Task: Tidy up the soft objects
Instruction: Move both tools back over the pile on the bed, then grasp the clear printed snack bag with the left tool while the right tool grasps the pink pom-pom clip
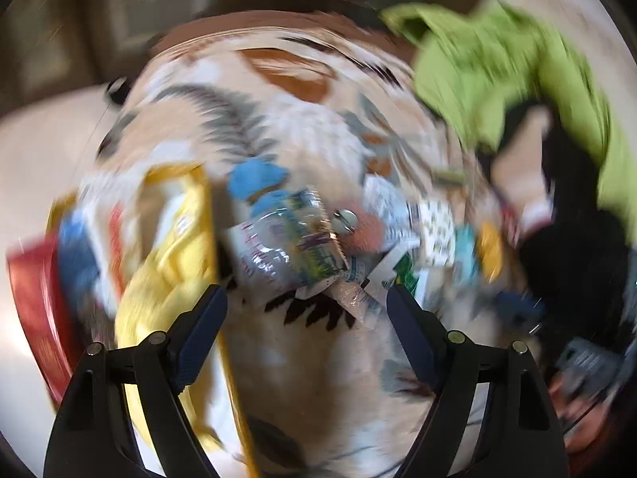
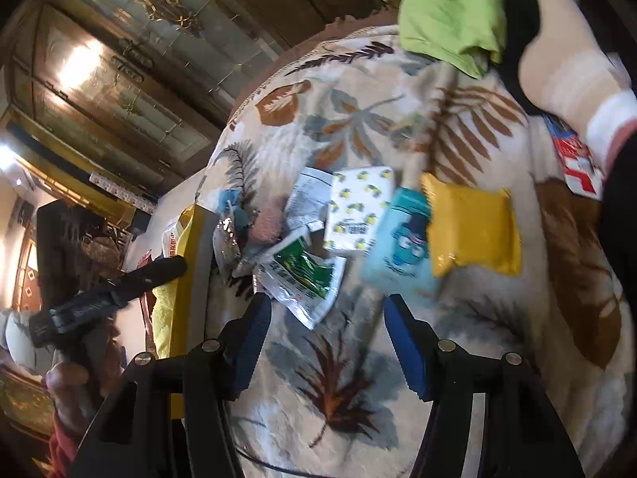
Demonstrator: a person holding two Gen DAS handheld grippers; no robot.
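Note:
A heap of soft packets lies on a leaf-print blanket (image 2: 330,358). The right wrist view shows a green and white sachet (image 2: 302,275), a lemon-print tissue pack (image 2: 358,207), a light blue pack (image 2: 402,239) and a yellow packet (image 2: 469,227). My right gripper (image 2: 328,318) is open just short of the sachet, holding nothing. The left wrist view is blurred by motion. In it my left gripper (image 1: 306,302) hangs open over the blanket (image 1: 318,378), just short of a crumpled clear bottle with a blue cap (image 1: 278,239). A yellow bag (image 1: 175,255) lies to its left.
A green cloth (image 2: 446,4) lies at the blanket's far edge, also seen as the green cloth (image 1: 497,71). A person's socked foot (image 2: 565,71) rests at the right, by a red and white pack (image 2: 577,155). The left gripper's black body (image 2: 111,294) shows at far left. A red object (image 1: 36,298) sits at the left edge.

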